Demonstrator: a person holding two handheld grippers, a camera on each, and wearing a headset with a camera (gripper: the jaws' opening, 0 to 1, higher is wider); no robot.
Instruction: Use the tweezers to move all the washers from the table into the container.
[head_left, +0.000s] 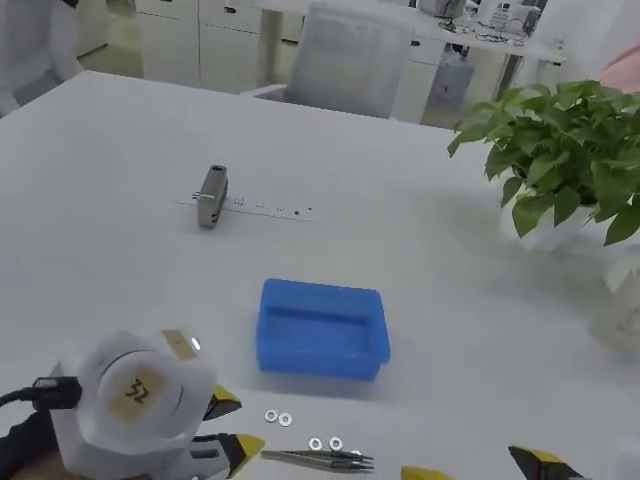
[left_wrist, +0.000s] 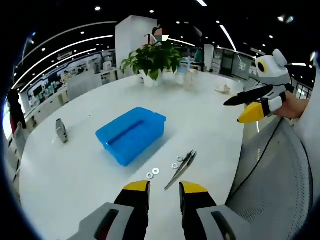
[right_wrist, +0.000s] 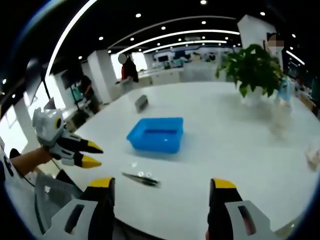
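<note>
We see the left gripper (left_wrist: 165, 186) with its jaws parted by a narrow gap and nothing between them. The slim silver metal tweezers (left_wrist: 181, 169) lie flat on the white table (left_wrist: 75, 170) just ahead of that gap, slanting away toward the right-hand jaw's side. Small silver ring washers (left_wrist: 153, 173) rest on the table ahead of the left-hand jaw. More of them sit beside the far end of the tweezers. The blue rectangular plastic container (left_wrist: 120, 150) stands farther ahead, off to the left-hand jaw's side, with the washers between it and the jaws.

The right gripper (right_wrist: 162, 182) holds its jaws wide apart and empty. From its own view the tweezers lie ahead, nearer its left-hand jaw, and the container stands beyond them. A potted green leafy plant (head_left: 560, 140) stands well beyond the container.
</note>
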